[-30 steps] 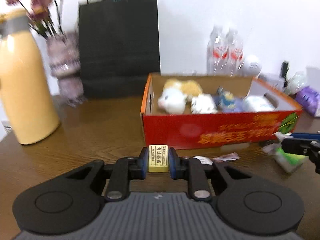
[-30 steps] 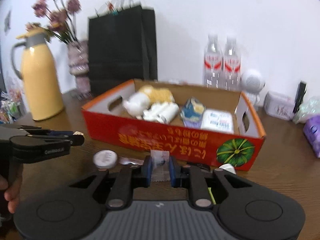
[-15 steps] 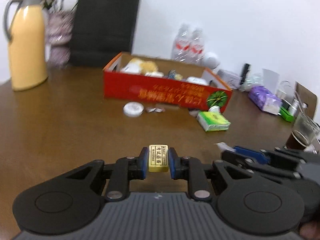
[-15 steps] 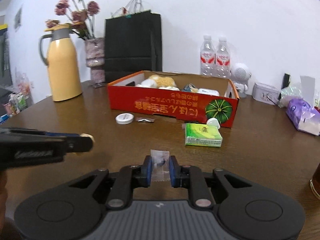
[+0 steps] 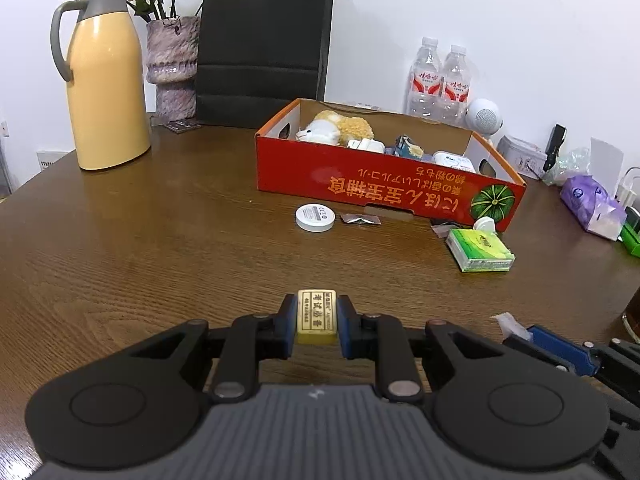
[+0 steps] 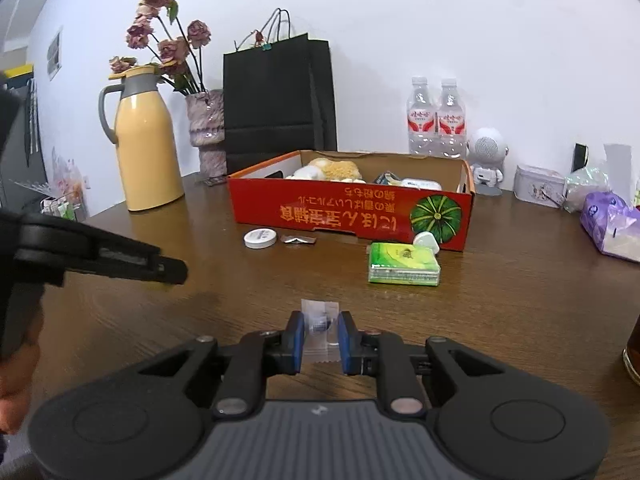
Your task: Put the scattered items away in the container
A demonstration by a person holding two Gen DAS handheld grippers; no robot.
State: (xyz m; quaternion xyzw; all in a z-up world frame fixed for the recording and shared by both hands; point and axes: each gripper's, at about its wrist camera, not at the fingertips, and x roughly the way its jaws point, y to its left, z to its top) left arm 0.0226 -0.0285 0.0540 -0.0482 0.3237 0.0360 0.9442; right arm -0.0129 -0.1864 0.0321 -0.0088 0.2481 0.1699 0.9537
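A red cardboard box (image 5: 360, 184) stands mid-table and holds a plush toy and several small packs. In front of it lie a white round tin (image 5: 315, 218), a silver wrapper (image 5: 360, 219), a white plug (image 5: 484, 224) and a green tissue pack (image 5: 478, 250). My left gripper (image 5: 317, 300) is shut on a yellow eraser (image 5: 317, 318), well short of the box. My right gripper (image 6: 320, 316) is shut on a small clear packet (image 6: 320, 330), also back from the box (image 6: 340, 208). The left gripper (image 6: 176, 272) shows at the left edge of the right wrist view.
A yellow thermos jug (image 5: 106, 92), a vase of dried flowers (image 5: 172, 64) and a black paper bag (image 5: 264, 44) stand at the back left. Two water bottles (image 5: 440, 76) stand behind the box. A purple pack (image 5: 592, 204) and a glass (image 6: 634, 352) are at the right.
Both grippers have drawn back from the box, which now looks farther away. Each still holds its item. The tin, wrapper and tissue pack have come fully into view.
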